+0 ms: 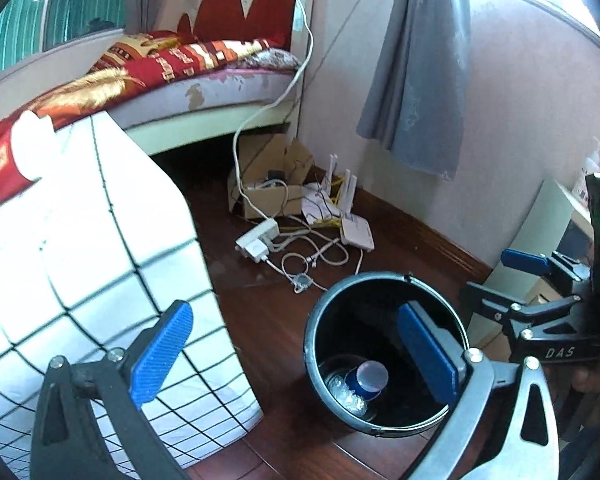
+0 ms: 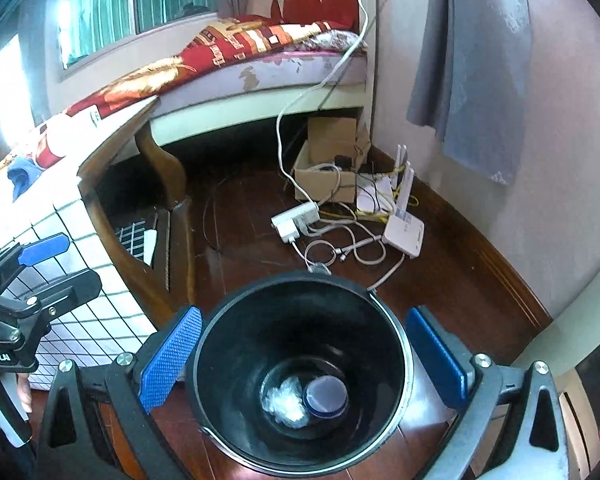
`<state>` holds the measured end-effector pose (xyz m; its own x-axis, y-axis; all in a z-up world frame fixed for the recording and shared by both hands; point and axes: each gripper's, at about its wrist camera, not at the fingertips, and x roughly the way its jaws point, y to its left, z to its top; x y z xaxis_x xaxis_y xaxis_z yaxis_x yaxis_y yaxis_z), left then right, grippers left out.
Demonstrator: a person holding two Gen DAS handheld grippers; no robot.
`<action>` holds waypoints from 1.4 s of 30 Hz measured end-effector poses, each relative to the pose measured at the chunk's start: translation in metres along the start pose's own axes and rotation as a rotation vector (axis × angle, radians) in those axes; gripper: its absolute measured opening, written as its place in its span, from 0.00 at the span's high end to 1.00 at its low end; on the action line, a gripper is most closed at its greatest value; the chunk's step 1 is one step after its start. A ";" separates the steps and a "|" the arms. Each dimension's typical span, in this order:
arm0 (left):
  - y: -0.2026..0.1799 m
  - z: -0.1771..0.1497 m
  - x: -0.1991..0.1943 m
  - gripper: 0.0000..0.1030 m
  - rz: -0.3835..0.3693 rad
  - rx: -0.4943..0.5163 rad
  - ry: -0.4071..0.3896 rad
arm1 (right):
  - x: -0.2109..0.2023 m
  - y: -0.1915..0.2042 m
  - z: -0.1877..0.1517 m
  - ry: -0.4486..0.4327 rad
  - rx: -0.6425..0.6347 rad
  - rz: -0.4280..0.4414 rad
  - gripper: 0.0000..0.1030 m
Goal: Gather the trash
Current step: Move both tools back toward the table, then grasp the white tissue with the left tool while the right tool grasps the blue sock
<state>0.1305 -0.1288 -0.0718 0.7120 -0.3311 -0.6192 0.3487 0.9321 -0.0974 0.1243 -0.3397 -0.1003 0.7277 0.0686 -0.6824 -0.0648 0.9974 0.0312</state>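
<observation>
Right wrist view: bin (image 2: 300, 368) bottom, perhaps crumpled plastic (image 2: 284, 400).

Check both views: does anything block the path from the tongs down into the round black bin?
Nothing visible does. The round black bin stands uncovered; both tongs are open and empty above it. A blue paper cup and crumpled clear plastic lie at its bottom.

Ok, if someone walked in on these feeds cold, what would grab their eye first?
The black trash bin on the wood floor fills the right wrist view, with a crumpled clear wrapper and a blue cup lying at its bottom. Both hand-held grippers are open and empty, the right hand-held gripper straddling the bin's rim. Behind, a tangle of white cables and a router sprawls by the wall, beside the bed.
</observation>
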 end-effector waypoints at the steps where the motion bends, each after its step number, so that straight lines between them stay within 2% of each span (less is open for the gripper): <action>1: 0.002 0.002 -0.005 0.00 0.004 -0.001 -0.010 | -0.003 0.005 0.004 -0.007 -0.006 0.005 0.00; 11: 0.031 0.009 -0.041 0.00 0.076 -0.025 -0.062 | -0.026 0.050 0.031 -0.095 -0.061 0.049 0.00; 16: 0.051 0.012 -0.068 0.00 0.178 -0.030 -0.119 | -0.030 0.074 0.043 -0.125 -0.081 0.081 0.00; 21: 0.077 0.011 -0.090 0.00 0.227 -0.071 -0.140 | -0.032 0.108 0.057 -0.152 -0.128 0.128 0.00; 27: 0.118 0.009 -0.117 0.00 0.295 -0.126 -0.171 | -0.030 0.155 0.072 -0.176 -0.179 0.189 0.00; 37: 0.208 -0.016 -0.161 0.00 0.450 -0.272 -0.131 | -0.022 0.252 0.092 -0.218 -0.276 0.329 0.00; 39: 0.229 -0.022 -0.170 0.00 0.513 -0.307 -0.128 | -0.018 0.273 0.095 -0.191 -0.314 0.342 0.00; 42: 0.252 -0.028 -0.179 0.00 0.523 -0.353 -0.133 | -0.012 0.311 0.100 -0.148 -0.366 0.350 0.00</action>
<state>0.0739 0.1699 -0.0070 0.8111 0.1856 -0.5547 -0.2699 0.9601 -0.0735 0.1640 -0.0283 -0.0096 0.7065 0.4253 -0.5657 -0.5367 0.8430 -0.0364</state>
